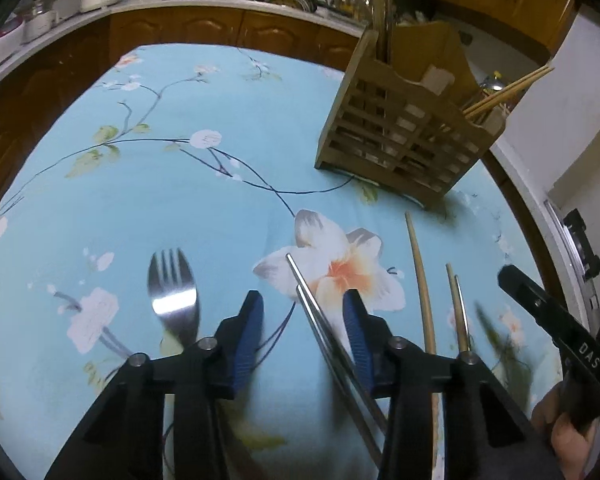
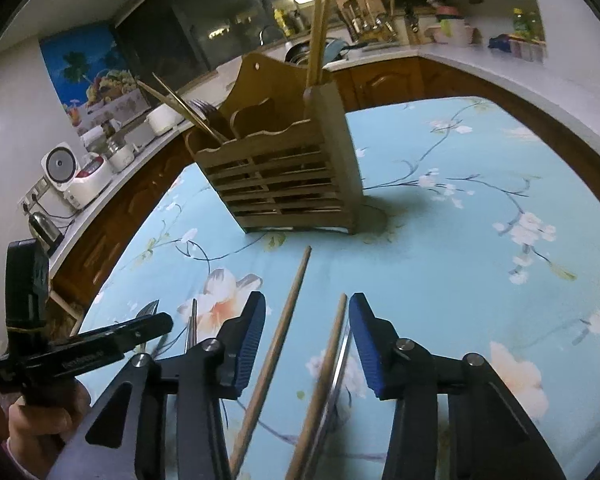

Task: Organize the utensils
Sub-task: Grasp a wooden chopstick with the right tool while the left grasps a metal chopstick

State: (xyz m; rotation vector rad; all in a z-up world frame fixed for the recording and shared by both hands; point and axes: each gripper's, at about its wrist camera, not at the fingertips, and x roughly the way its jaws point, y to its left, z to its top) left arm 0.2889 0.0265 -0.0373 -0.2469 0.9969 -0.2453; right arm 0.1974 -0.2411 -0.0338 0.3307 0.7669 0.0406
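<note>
A wooden slatted utensil holder stands on the floral blue tablecloth, with chopsticks standing in it; it also shows in the right wrist view. My left gripper is open, low over the cloth. A pair of metal chopsticks lies between its fingers, close to the right one. A steel fork lies just left of it. My right gripper is open over two wooden chopsticks and a metal one on the cloth. These also show in the left wrist view.
A kitchen counter with wooden cabinets curves behind the table, holding pots, a rice cooker and a dish rack. The other gripper shows at the right edge of the left view and at the left of the right view.
</note>
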